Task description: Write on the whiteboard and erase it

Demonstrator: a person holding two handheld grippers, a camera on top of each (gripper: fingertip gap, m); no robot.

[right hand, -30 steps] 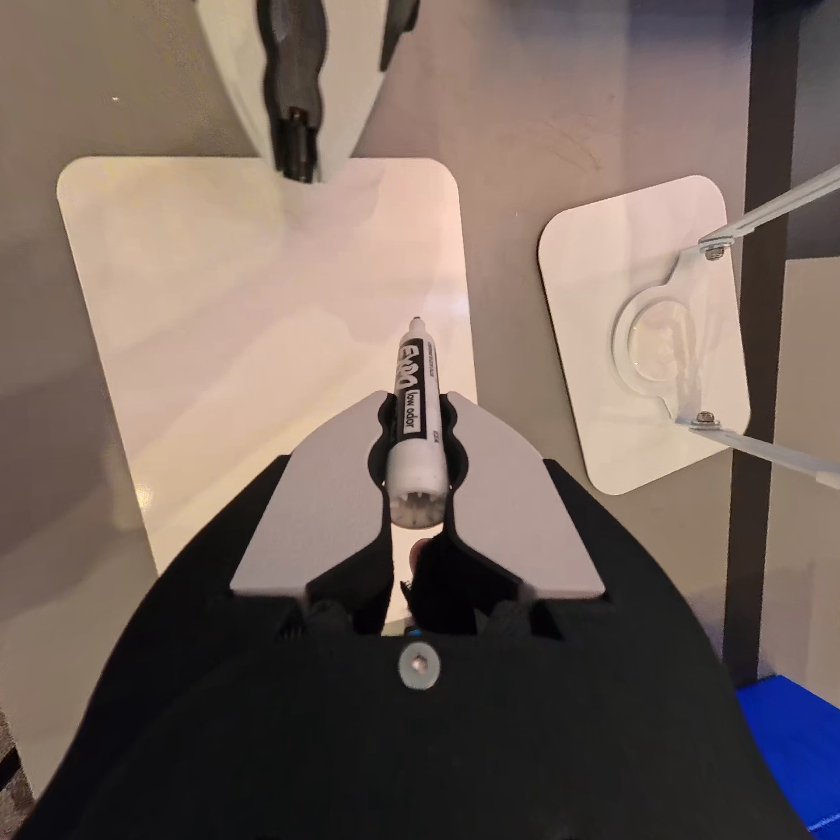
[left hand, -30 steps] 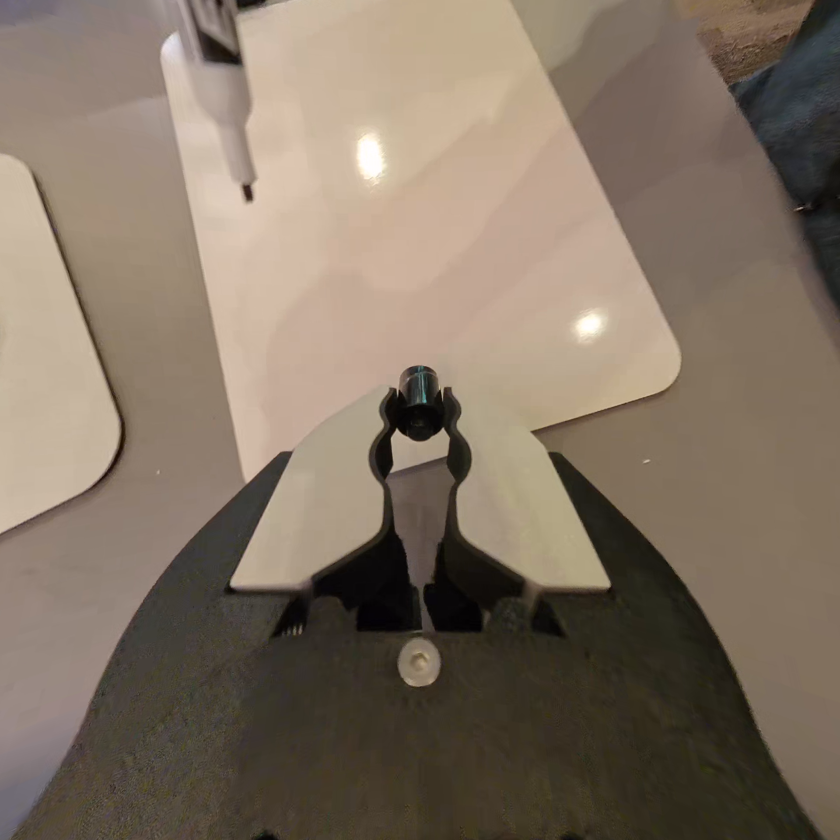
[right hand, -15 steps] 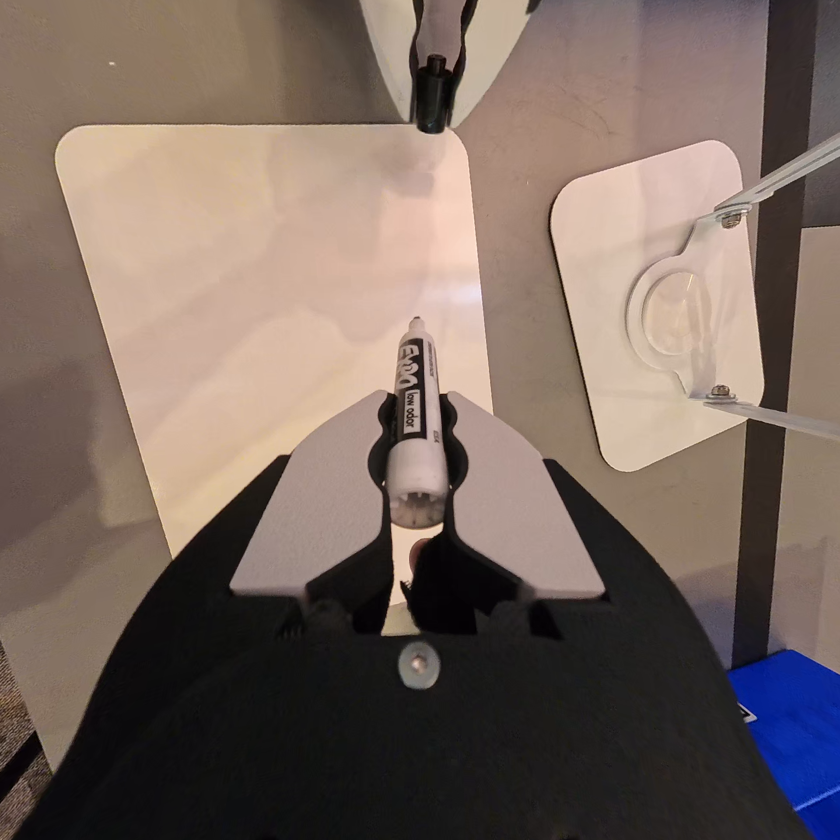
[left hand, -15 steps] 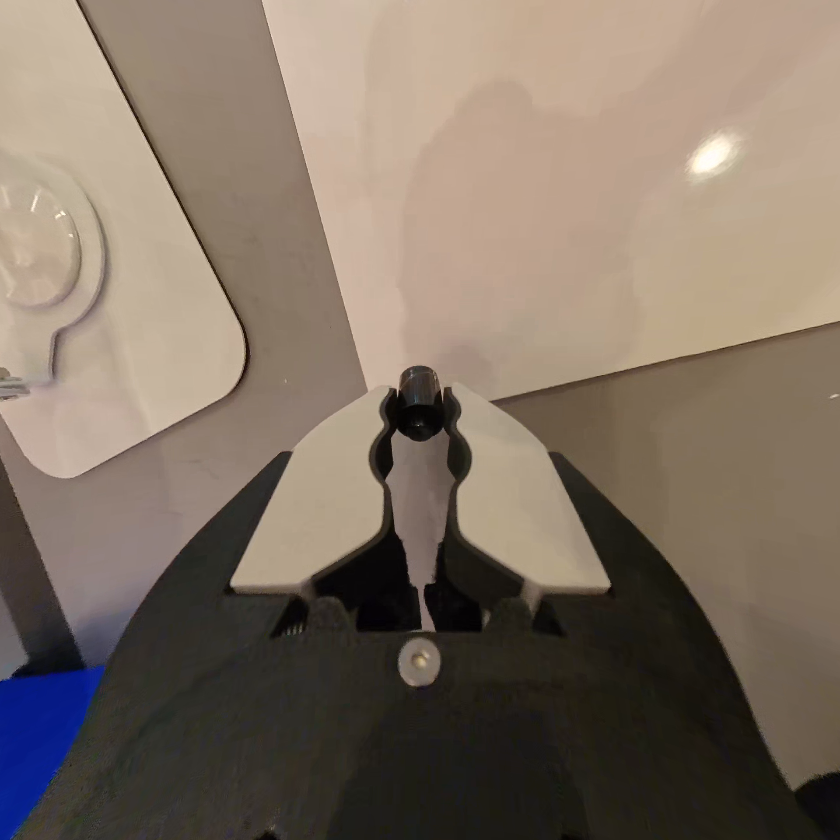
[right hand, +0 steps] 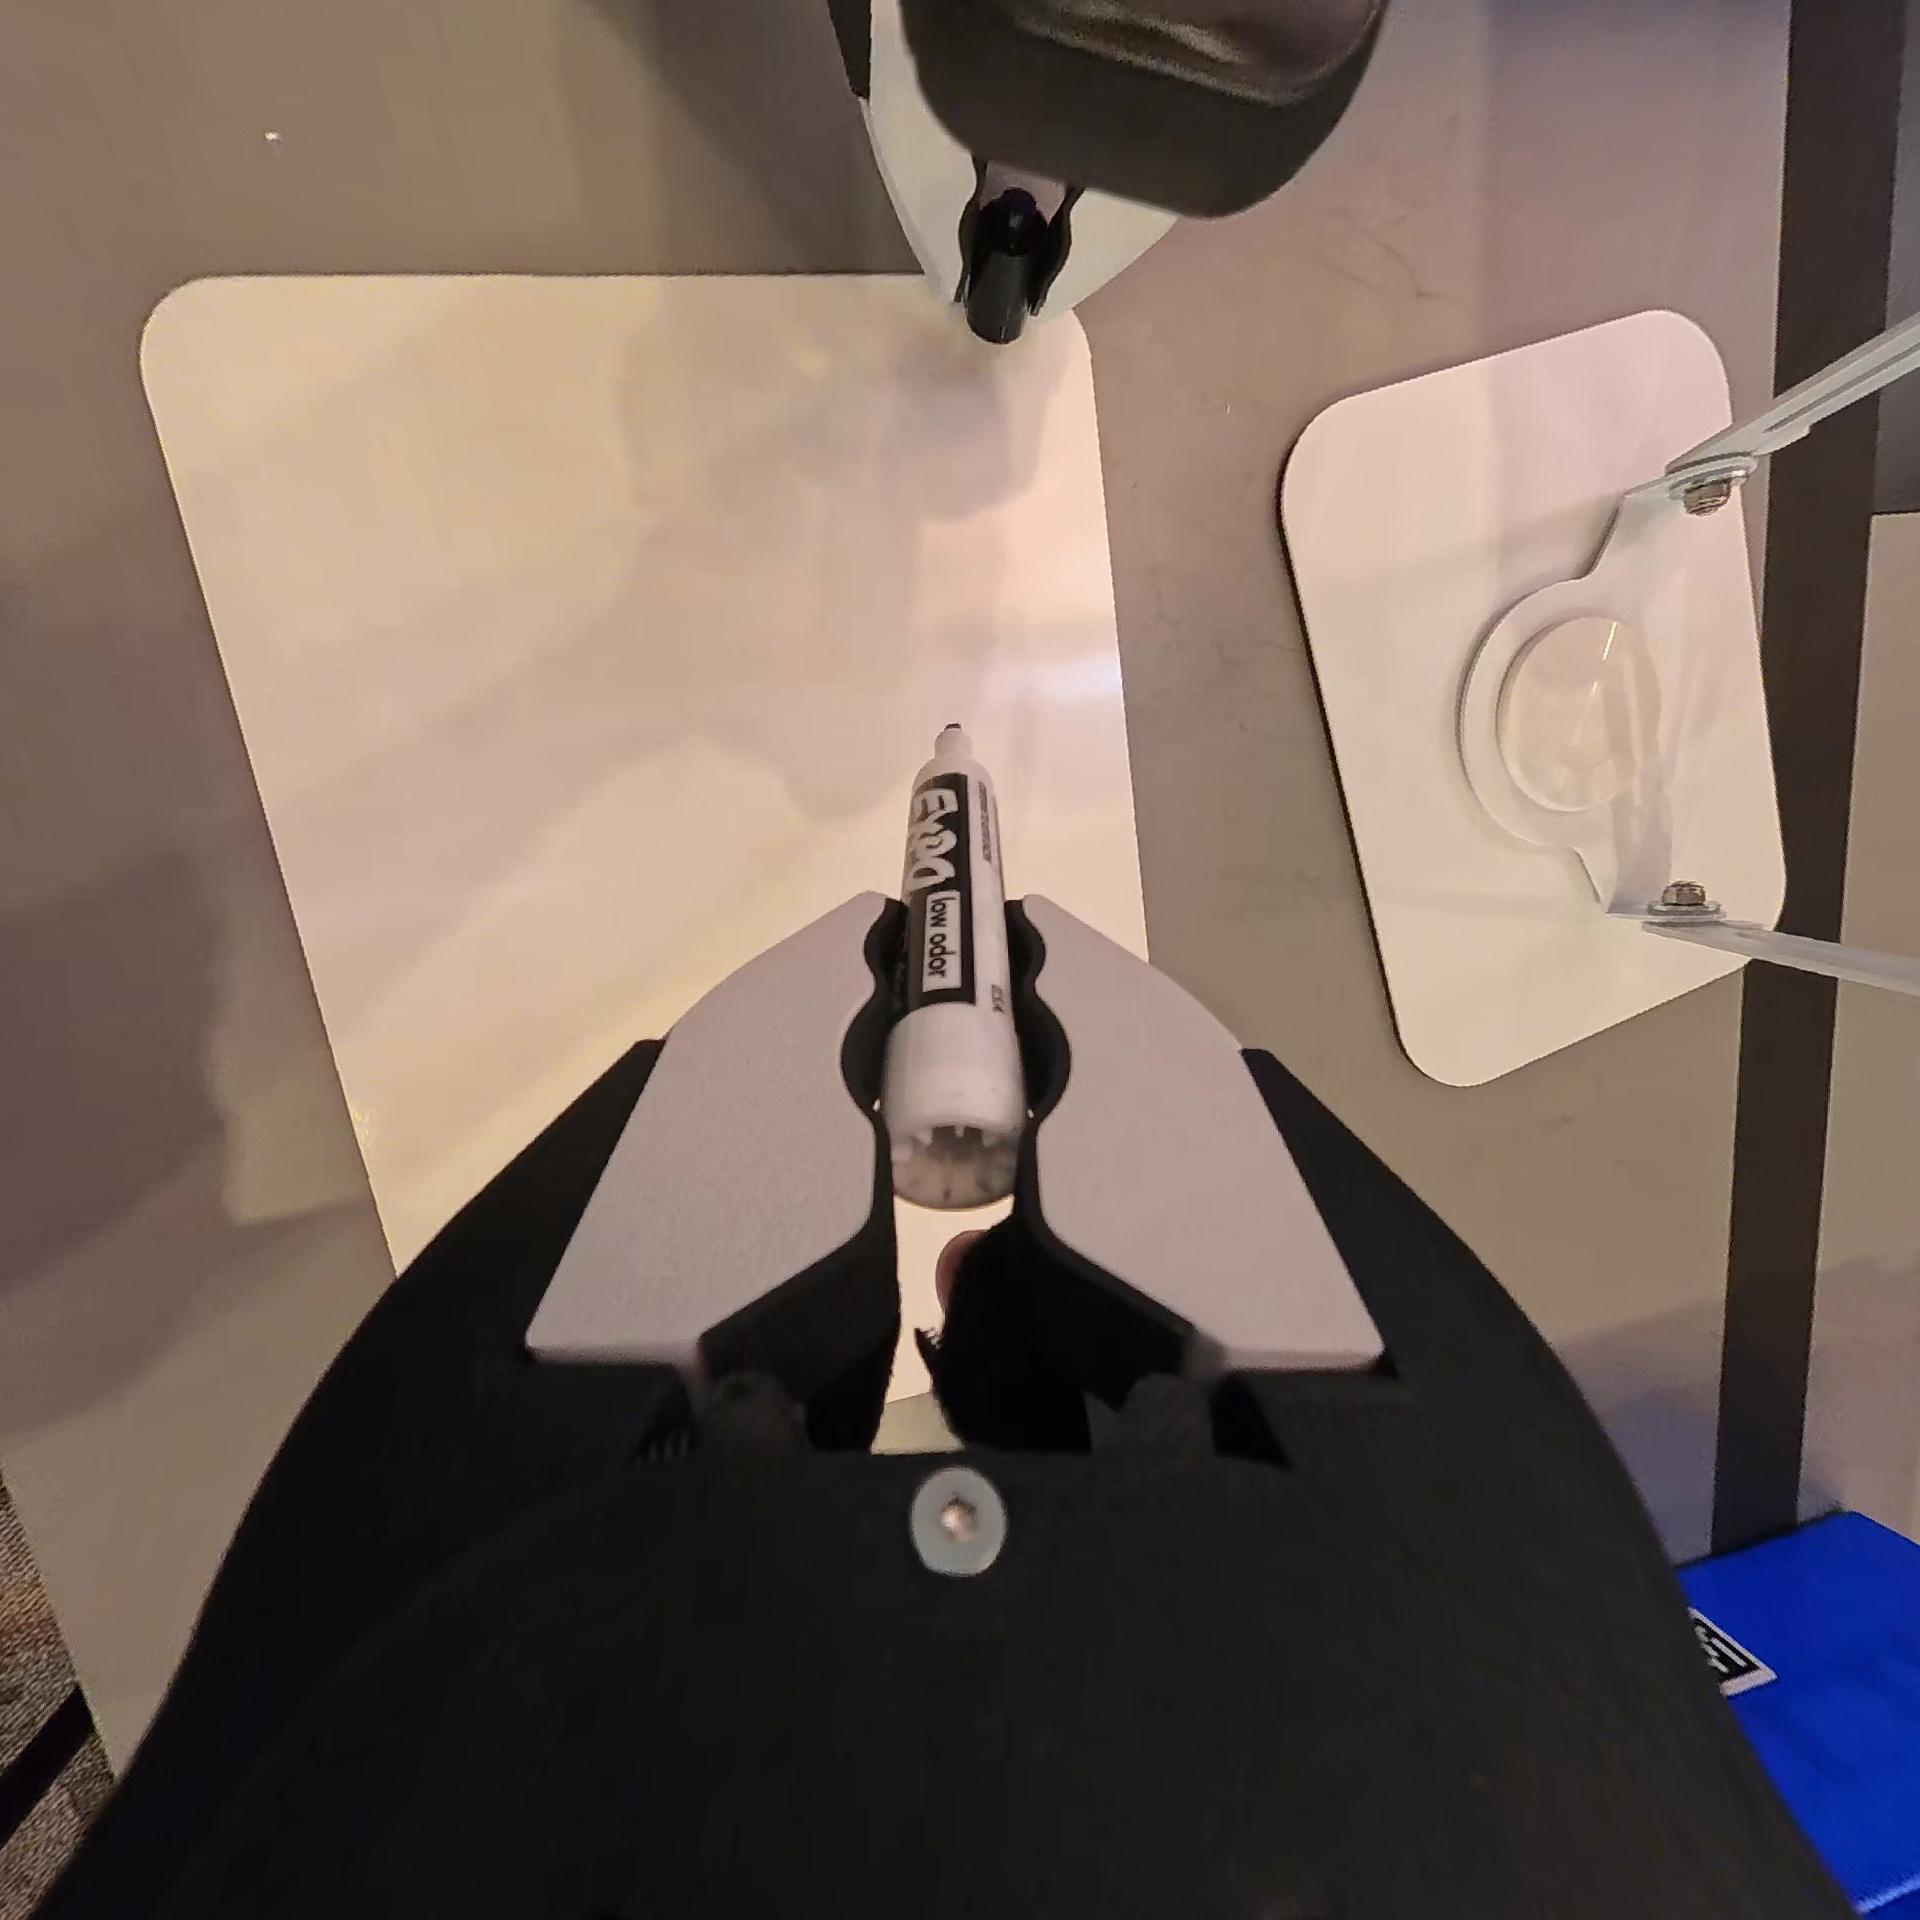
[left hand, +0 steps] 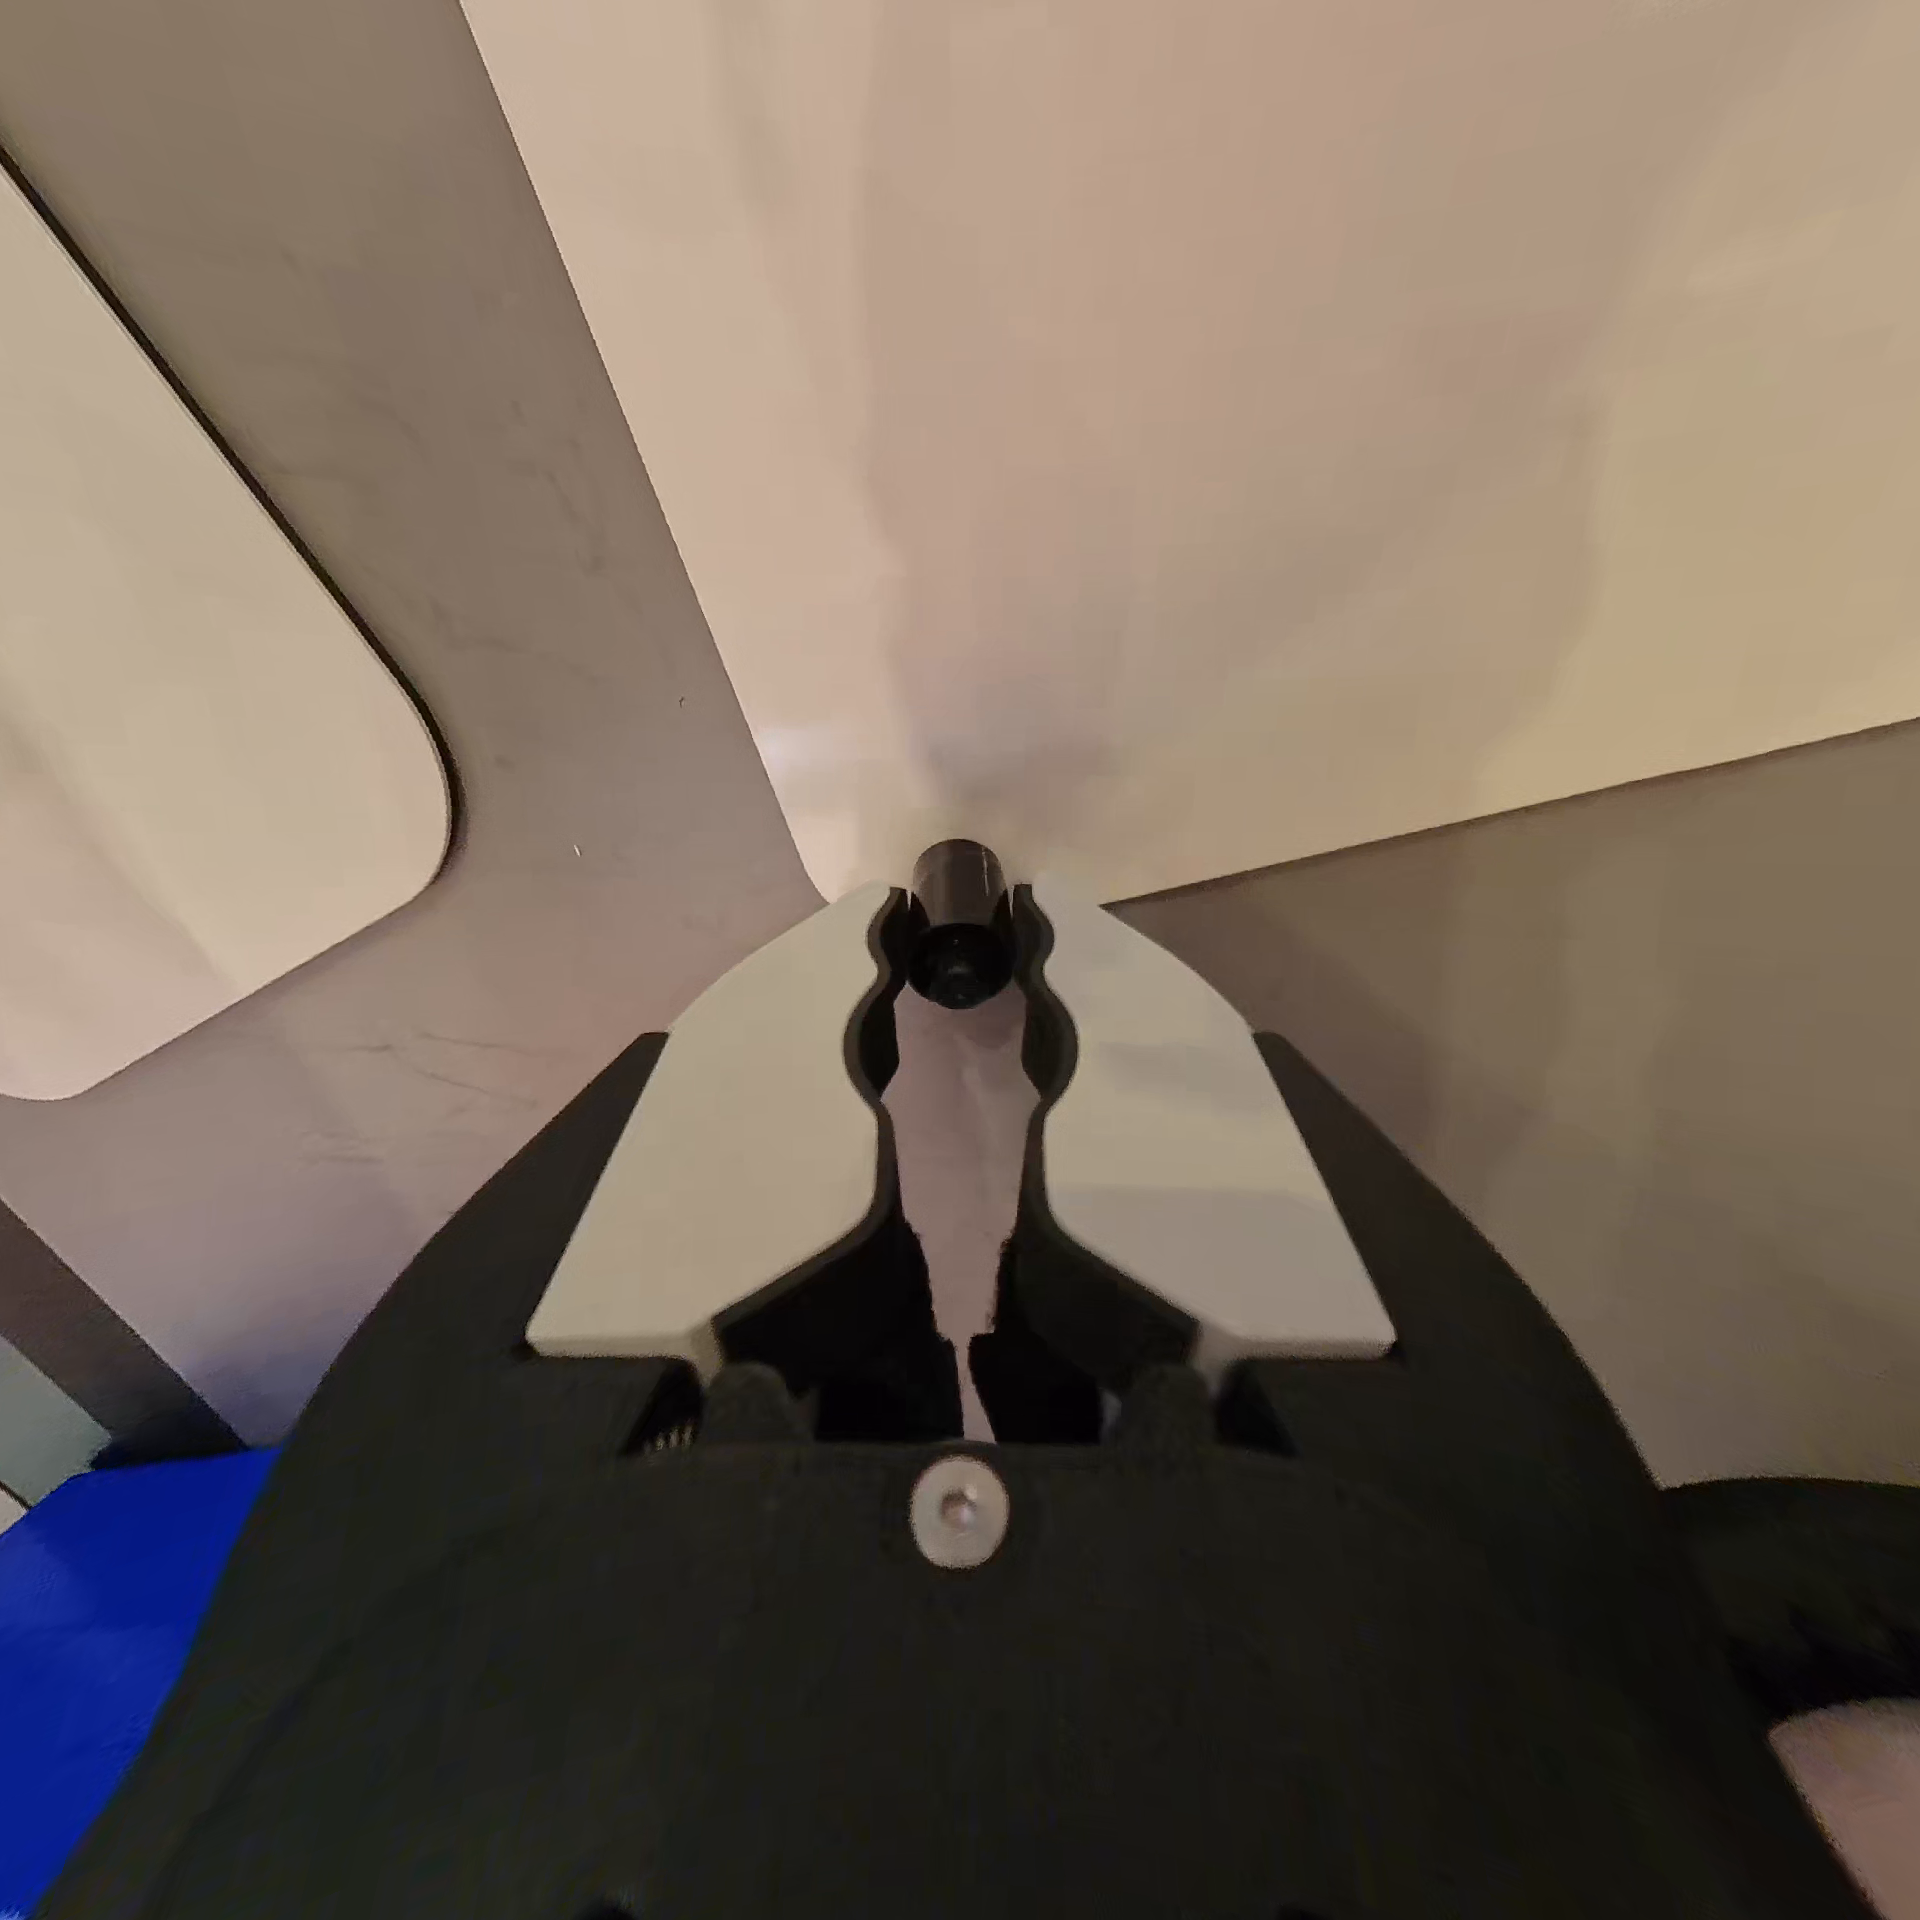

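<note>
A white whiteboard (right hand: 582,644) lies flat on the grey table; it fills the top of the left wrist view (left hand: 1247,416). My right gripper (right hand: 954,914) is shut on a white marker (right hand: 951,935) with a black label, uncapped, its tip pointing down over the board's right part. My left gripper (left hand: 958,899) is shut on the black marker cap (left hand: 956,925), low over the board's corner. The right wrist view shows that left gripper (right hand: 1003,301) with the cap (right hand: 1000,281) at the board's far right corner.
A smaller white plate (right hand: 1507,707) with a clear suction mount and metal strips lies right of the board; it also shows in the left wrist view (left hand: 156,675). A blue object (right hand: 1808,1704) sits at the near right. A dark post (right hand: 1787,935) stands beside the plate. There is about 20 cm between the tips of the two grippers.
My left gripper has swung with the cap across the board's far edge to its corner and dropped lower over it. My right gripper with the marker has stayed nearly still.
</note>
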